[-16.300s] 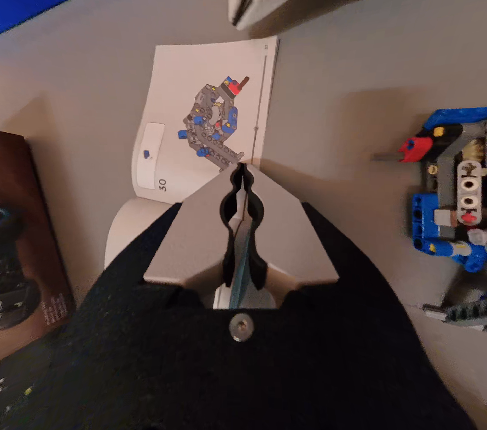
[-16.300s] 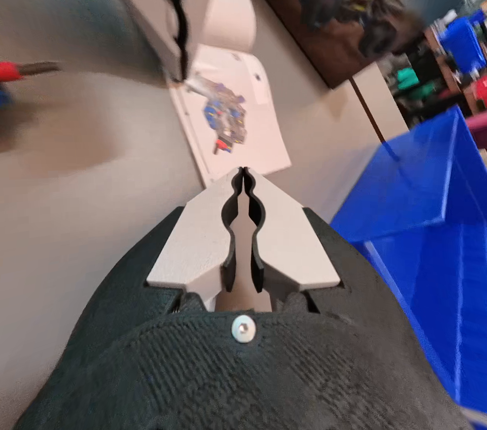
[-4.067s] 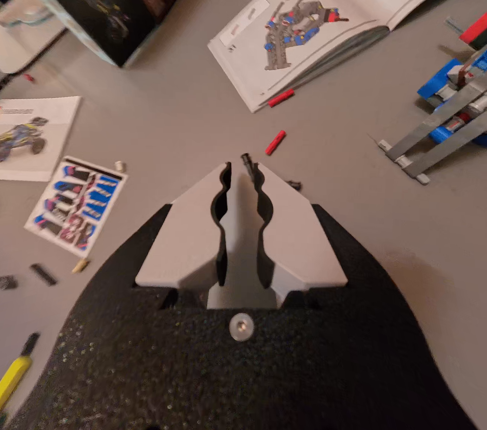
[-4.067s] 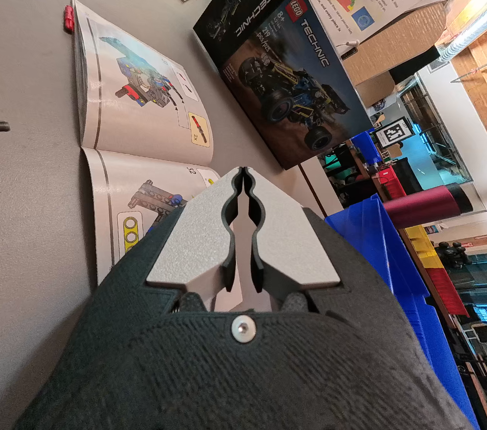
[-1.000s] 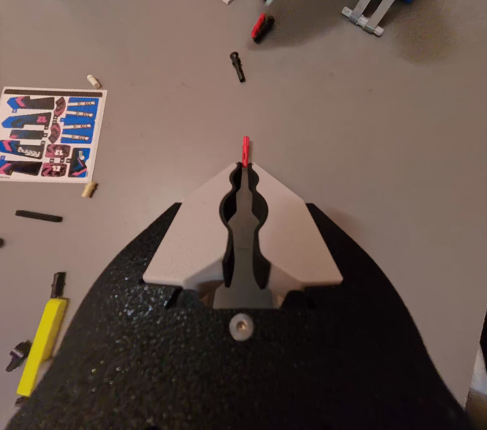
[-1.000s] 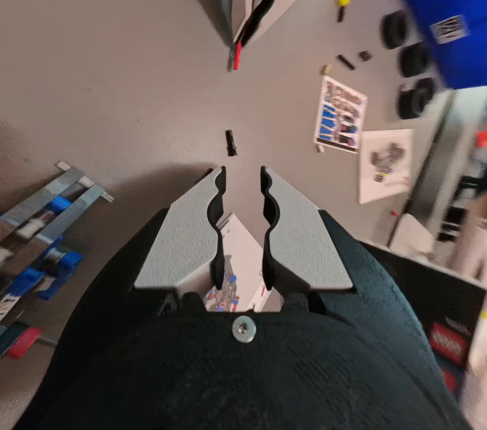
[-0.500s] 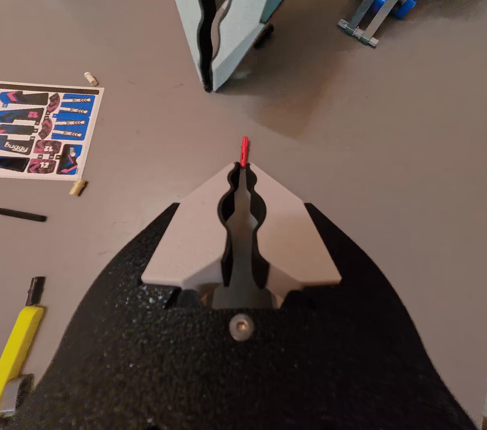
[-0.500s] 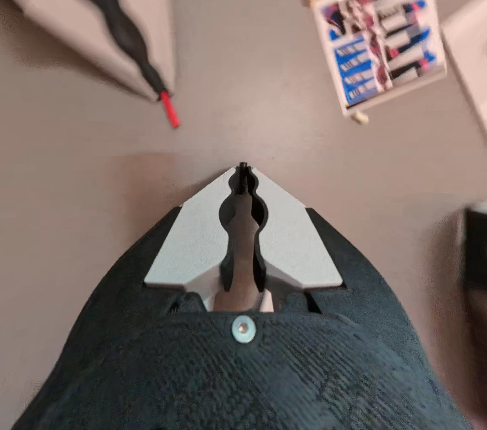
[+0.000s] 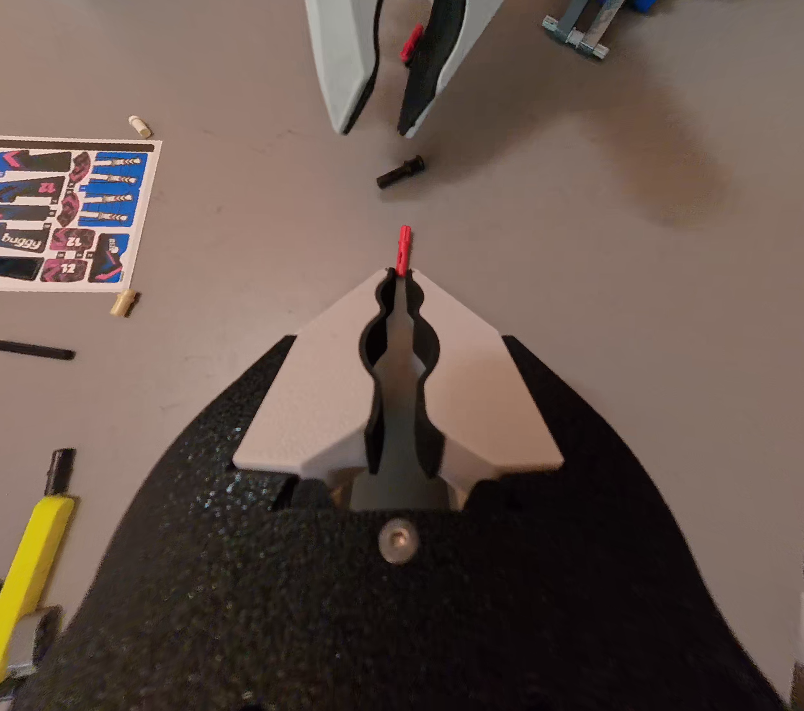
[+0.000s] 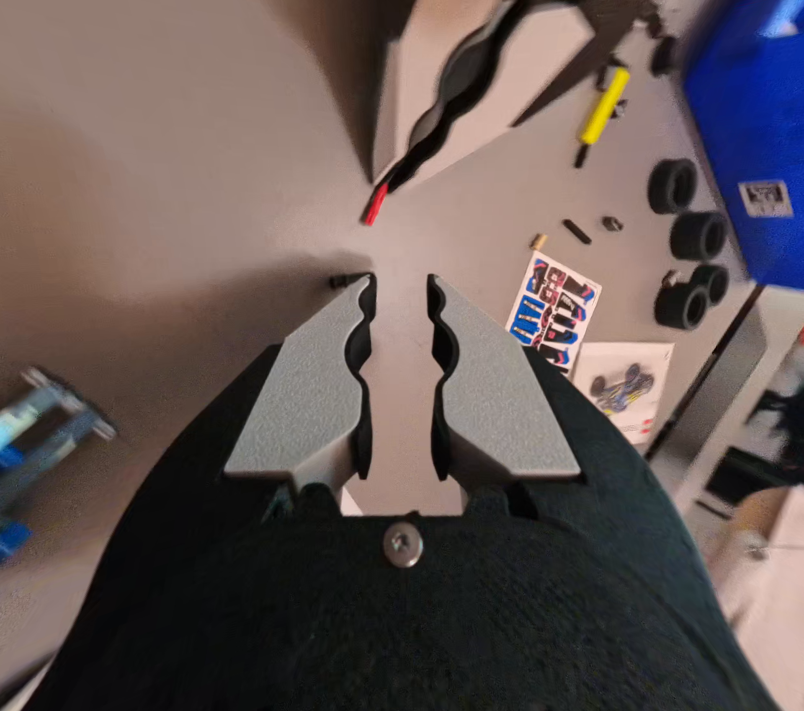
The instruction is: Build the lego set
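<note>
Dropping the black pin on the table, your right gripper now gapes empty while your left gripper pinches its red pin.

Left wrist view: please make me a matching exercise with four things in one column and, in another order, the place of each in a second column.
1. red pin
2. black pin
3. sticker sheet
4. yellow piece

a. flat on the table, far left
b. pinched at the tips of the left gripper
c. bottom left corner
d. lying loose just below the open right gripper

Pairs: 1-b, 2-d, 3-a, 4-c
</note>
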